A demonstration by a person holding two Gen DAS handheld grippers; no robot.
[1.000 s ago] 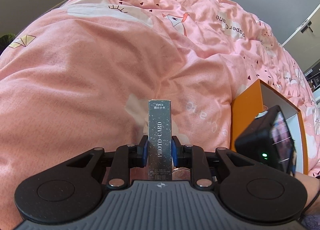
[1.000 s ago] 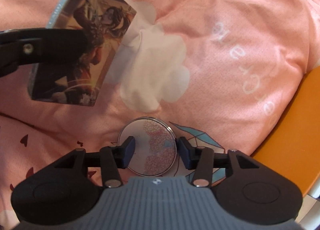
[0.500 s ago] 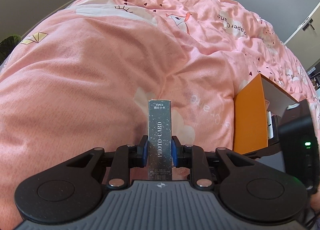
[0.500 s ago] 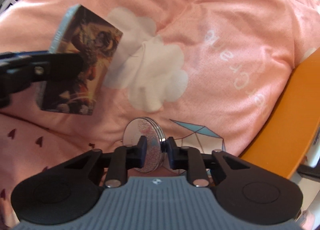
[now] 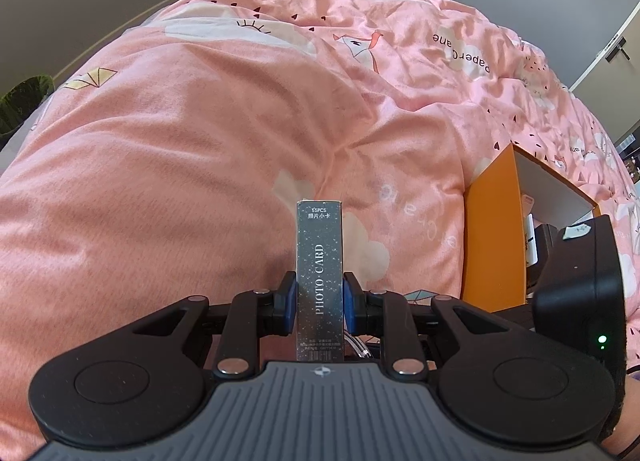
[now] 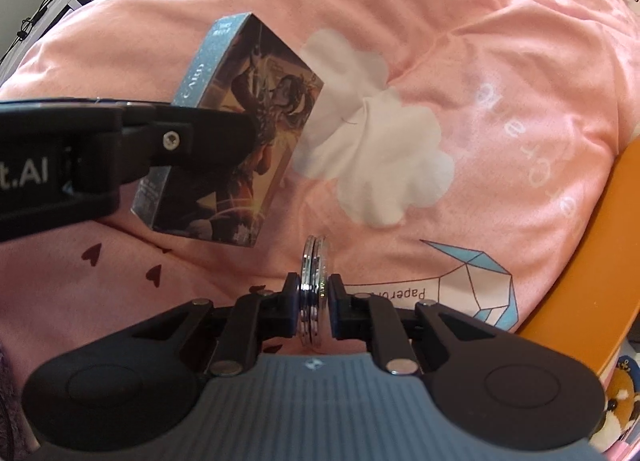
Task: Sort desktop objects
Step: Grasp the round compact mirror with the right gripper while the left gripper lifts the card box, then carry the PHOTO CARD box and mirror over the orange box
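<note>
A slim dark box printed "PHOTO CARD" (image 5: 320,273) stands upright between the blue pads of my left gripper (image 5: 319,301), which is shut on it above the pink duvet. From the right wrist view the same box (image 6: 240,133) hangs at the left, its picture face showing, held by the left gripper's black finger (image 6: 192,137). My right gripper (image 6: 315,297) has its jaws closing on a round silver-rimmed disc (image 6: 316,261), which sits edge-on with both pads pressing its flat faces. The disc is lifted off the bedding.
A pink patterned duvet (image 5: 200,161) covers everything below. An open orange box (image 5: 494,229) with a white inside stands at the right, its orange wall (image 6: 592,261) close beside the right gripper. A plush toy (image 6: 616,401) peeks in at the bottom right corner.
The right jaws went from wide around the flat-lying disc to closed on it, and the disc turned edge-on and rose off the duvet. The left gripper keeps its hold on the box.
</note>
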